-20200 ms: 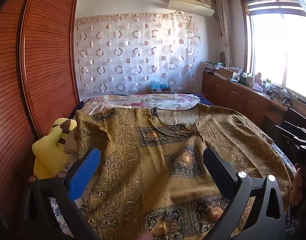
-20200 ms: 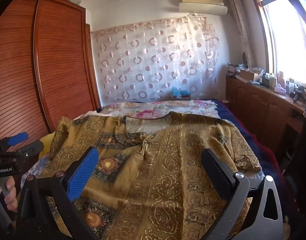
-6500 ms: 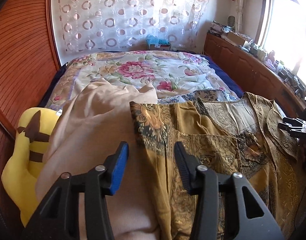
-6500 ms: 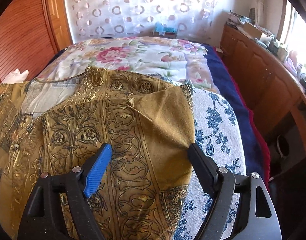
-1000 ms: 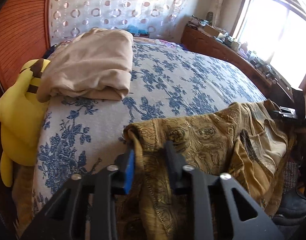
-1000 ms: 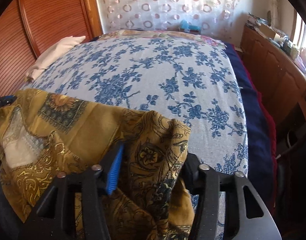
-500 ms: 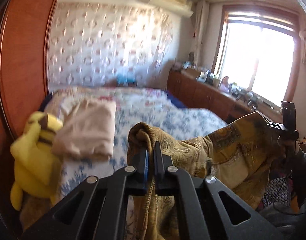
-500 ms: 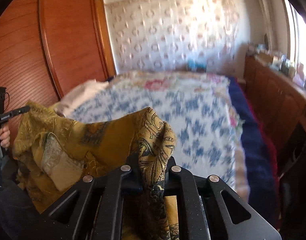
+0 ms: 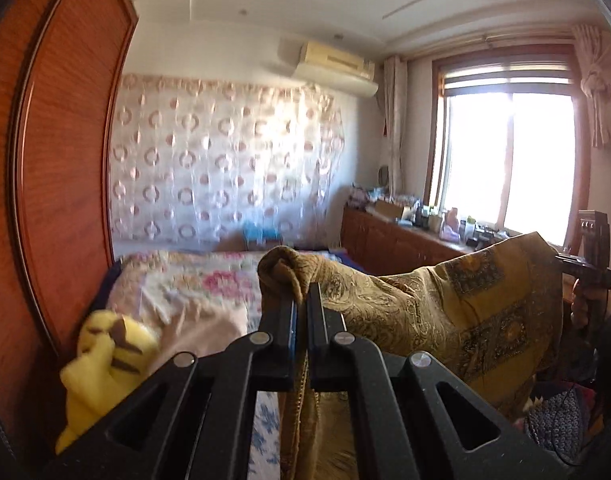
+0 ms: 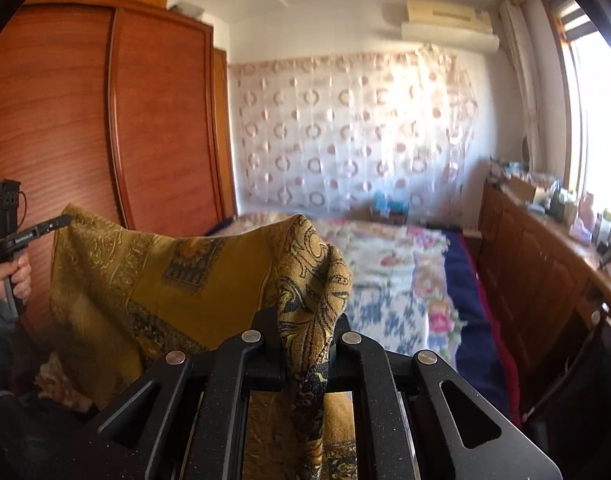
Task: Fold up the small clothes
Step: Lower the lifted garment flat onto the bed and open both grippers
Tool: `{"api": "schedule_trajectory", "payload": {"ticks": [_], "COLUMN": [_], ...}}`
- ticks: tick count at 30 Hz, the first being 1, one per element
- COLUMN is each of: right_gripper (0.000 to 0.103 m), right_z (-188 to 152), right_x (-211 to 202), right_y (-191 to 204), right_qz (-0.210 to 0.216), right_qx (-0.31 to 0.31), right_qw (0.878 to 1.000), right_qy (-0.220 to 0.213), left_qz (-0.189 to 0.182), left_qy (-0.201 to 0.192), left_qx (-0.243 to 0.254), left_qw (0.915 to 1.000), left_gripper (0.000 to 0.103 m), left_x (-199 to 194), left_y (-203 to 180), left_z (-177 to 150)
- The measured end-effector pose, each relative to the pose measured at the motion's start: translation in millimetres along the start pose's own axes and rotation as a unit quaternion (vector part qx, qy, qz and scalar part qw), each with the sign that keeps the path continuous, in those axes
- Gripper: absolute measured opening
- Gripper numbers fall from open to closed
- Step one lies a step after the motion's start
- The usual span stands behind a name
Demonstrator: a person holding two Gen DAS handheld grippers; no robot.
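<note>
A mustard-gold patterned shirt (image 9: pixel 445 312) hangs in the air between my two grippers, lifted off the bed. My left gripper (image 9: pixel 301 300) is shut on one bunched corner of it. My right gripper (image 10: pixel 305 320) is shut on the other corner of the shirt (image 10: pixel 153 276), which drapes down between the fingers. In the left wrist view the right gripper (image 9: pixel 589 264) shows at the far right, holding the cloth's other end. In the right wrist view the left gripper (image 10: pixel 21 236) shows at the far left.
The bed (image 9: pixel 185 292) with a floral cover lies ahead below the shirt. A folded beige garment (image 9: pixel 209 320) and a yellow plush toy (image 9: pixel 101 352) sit at its left edge. A wooden wardrobe (image 10: pixel 105 120) stands at left, a low cabinet (image 10: pixel 545 264) at right.
Both grippers have risen further with the shirt, and both views have tilted up toward the wall and ceiling. The shirt hangs clear of the bed, spread between them.
</note>
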State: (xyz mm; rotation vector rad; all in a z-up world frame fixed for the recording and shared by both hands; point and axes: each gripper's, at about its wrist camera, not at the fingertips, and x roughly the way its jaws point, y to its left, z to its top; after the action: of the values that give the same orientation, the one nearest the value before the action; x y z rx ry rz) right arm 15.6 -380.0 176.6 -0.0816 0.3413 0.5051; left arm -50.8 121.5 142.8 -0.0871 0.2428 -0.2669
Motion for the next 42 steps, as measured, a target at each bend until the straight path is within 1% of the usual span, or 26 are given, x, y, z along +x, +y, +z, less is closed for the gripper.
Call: {"api": "schedule_trajectory", "payload": {"ticks": [3,6,8,10,12,14,16,19,21,22,23,24,25,26,27,29,30,31,33,36,39,40,42], "right_gripper": [0.006,0.006,0.006,0.006,0.006,0.006,0.006,0.006,0.007,0.008,0.009,0.018,0.037,0.045,0.050,0.050,0.050,0.051,0.051,0.051,0.054,0.057,0.059], "right_z": [18.5,41.7,54.1,68.3,78.6,86.9,93.2,95.5,88.8,81.8,75.5,64.0,54.5,42.0,29.4,8.3,-0.5,-10.1,-25.3,-47.9,-65.5,-73.5,-87.8], "right_x": [-12.3,-17.4,-19.8,-22.3,-20.4,-11.7,9.7,63.1,104.5,134.1,151.7,182.9,204.8,229.5,245.6,263.0,264.2,264.5,260.7,251.3,243.0,239.3,230.7], "right_y": [6.3,7.7,8.7,7.8,5.9,2.4,-4.0,-21.6,-37.9,-46.5,-52.7,-60.9,-69.9,-77.7,-86.2,-97.1,-100.0,-102.5,-101.2,-98.9,-93.1,-91.1,-87.5], "right_qz": [-0.009,-0.011,-0.013,-0.014,-0.012,-0.019,-0.025,-0.049,-0.059,-0.068,-0.078,-0.096,-0.115,-0.136,-0.150,-0.155,-0.148,-0.138,-0.127,-0.104,-0.087,-0.082,-0.073], "right_qx": [-0.019,-0.029,-0.032,-0.033,-0.031,-0.034,-0.030,-0.026,-0.006,-0.001,-0.003,0.000,0.003,0.005,0.012,0.027,0.036,0.045,0.047,0.049,0.052,0.055,0.063], "right_qw": [1.000,0.999,0.999,0.998,0.998,0.998,0.998,0.998,0.998,0.997,0.996,0.993,0.989,0.983,0.978,0.972,0.972,0.973,0.973,0.973,0.972,0.972,0.971], "right_qy": [-0.016,-0.029,-0.039,-0.051,-0.058,-0.056,-0.043,-0.008,0.017,0.035,0.046,0.070,0.095,0.126,0.145,0.173,0.177,0.180,0.186,0.200,0.211,0.215,0.220], "left_qz": [0.009,0.012,0.013,0.023,0.031,0.034,0.055,0.071,0.079,0.083,0.085,0.090,0.104,0.116,0.117,0.110,0.109,0.100,0.087,0.073,0.061,0.062,0.072], "left_qy": [-0.020,-0.032,-0.039,-0.047,-0.046,-0.038,-0.023,-0.002,0.014,0.033,0.050,0.069,0.088,0.108,0.131,0.165,0.177,0.184,0.196,0.215,0.229,0.231,0.248], "left_qx": [0.010,0.007,0.005,0.013,0.014,0.011,0.017,0.012,0.008,0.008,0.009,0.011,0.015,0.018,0.019,0.019,0.017,0.015,0.010,0.005,0.001,0.000,0.001], "left_qw": [0.9997,0.9994,0.9991,0.9985,0.9983,0.9986,0.9981,0.9974,0.9968,0.9960,0.9951,0.9935,0.9905,0.9872,0.9842,0.9800,0.9781,0.9777,0.9768,0.9739,0.9715,0.9710,0.9662], "left_gripper": [0.000,0.000,0.000,0.000,0.001,0.001,0.001,0.005,0.009,0.010,0.013,0.013,0.013,0.013,0.014,0.016,0.018,0.019,0.025,0.031,0.032,0.032,0.032], "left_x": [-4.8,-1.7,-0.3,-0.5,7.1,19.8,44.8,90.6,120.6,143.0,159.2,176.3,191.1,202.5,212.6,220.0,219.9,217.4,213.4,208.0,204.4,203.5,201.4], "left_y": [3.7,12.2,15.5,14.7,18.7,24.5,32.0,47.6,56.8,64.4,68.0,72.6,77.4,79.5,84.9,82.0,81.5,80.4,75.3,64.9,52.0,53.5,44.3], "left_z": [22.7,42.2,52.3,61.0,67.7,71.0,70.1,57.9,45.3,35.1,27.3,16.8,5.2,-4.7,-18.3,-35.4,-44.6,-54.2,-65.6,-80.0,-94.9,-97.4,-113.0]}}
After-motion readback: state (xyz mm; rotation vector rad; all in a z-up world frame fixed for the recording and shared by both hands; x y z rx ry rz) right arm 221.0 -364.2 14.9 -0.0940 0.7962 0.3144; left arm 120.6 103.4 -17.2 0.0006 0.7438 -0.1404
